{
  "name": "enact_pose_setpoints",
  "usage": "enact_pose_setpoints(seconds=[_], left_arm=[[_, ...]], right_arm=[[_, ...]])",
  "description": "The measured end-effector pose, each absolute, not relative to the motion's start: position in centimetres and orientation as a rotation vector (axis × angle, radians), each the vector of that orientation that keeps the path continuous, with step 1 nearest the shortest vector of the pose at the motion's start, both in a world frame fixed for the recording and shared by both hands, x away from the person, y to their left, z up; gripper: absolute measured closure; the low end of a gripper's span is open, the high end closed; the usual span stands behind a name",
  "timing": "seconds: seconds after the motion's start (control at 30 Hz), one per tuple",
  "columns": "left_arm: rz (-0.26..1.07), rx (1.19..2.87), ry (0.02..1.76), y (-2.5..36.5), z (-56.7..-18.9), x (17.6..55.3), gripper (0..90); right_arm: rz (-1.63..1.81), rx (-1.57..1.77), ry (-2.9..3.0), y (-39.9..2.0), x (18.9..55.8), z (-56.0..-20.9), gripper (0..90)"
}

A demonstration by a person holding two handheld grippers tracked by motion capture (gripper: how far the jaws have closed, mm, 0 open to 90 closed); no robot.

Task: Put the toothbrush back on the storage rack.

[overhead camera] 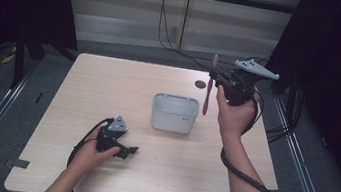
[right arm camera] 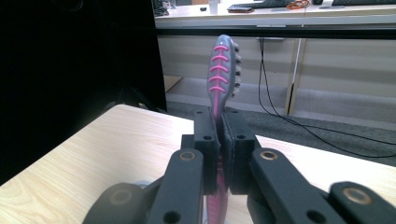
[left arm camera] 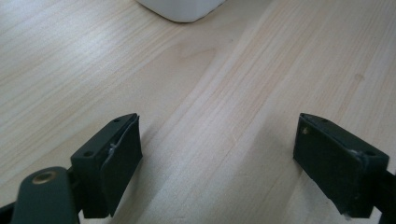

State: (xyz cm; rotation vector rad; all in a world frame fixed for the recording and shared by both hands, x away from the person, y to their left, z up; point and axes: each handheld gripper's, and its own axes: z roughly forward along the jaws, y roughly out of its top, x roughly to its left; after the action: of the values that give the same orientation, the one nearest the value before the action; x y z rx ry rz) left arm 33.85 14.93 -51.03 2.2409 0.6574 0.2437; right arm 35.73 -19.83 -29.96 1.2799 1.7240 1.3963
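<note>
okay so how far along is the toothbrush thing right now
Done: the right gripper is shut on the pink toothbrush and holds it upright in the air, beside the white container. In hand: carrying it. Left, probably: lowering it into the container, which looks empty. The left gripper rests open on the table.

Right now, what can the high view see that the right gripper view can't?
High view alone: the white tub in the middle of the table, and the left claw resting low near the table's front, held by the left hand.

Right gripper view alone: the toothbrush head close up, with pink ridges on its back and bristles facing right, and a desk far behind.

Both: the right claw shut on the pink toothbrush, held upright, and the wooden table.
</note>
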Motion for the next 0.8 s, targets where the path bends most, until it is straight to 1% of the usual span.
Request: enact_pose_setpoints(seconds=[0.37, 0.8], left_arm=[[0.244, 2.242, 0.658, 14.9, -51.0, 33.8, 14.8], [0.246, 2.239, 0.658, 14.9, -51.1, 33.8, 14.8]], right_arm=[[1.434, 1.268, 1.728, -19.1, 36.1, -30.0, 86.0], [1.435, 1.235, 1.758, -17.7, 36.9, -30.8, 86.0]])
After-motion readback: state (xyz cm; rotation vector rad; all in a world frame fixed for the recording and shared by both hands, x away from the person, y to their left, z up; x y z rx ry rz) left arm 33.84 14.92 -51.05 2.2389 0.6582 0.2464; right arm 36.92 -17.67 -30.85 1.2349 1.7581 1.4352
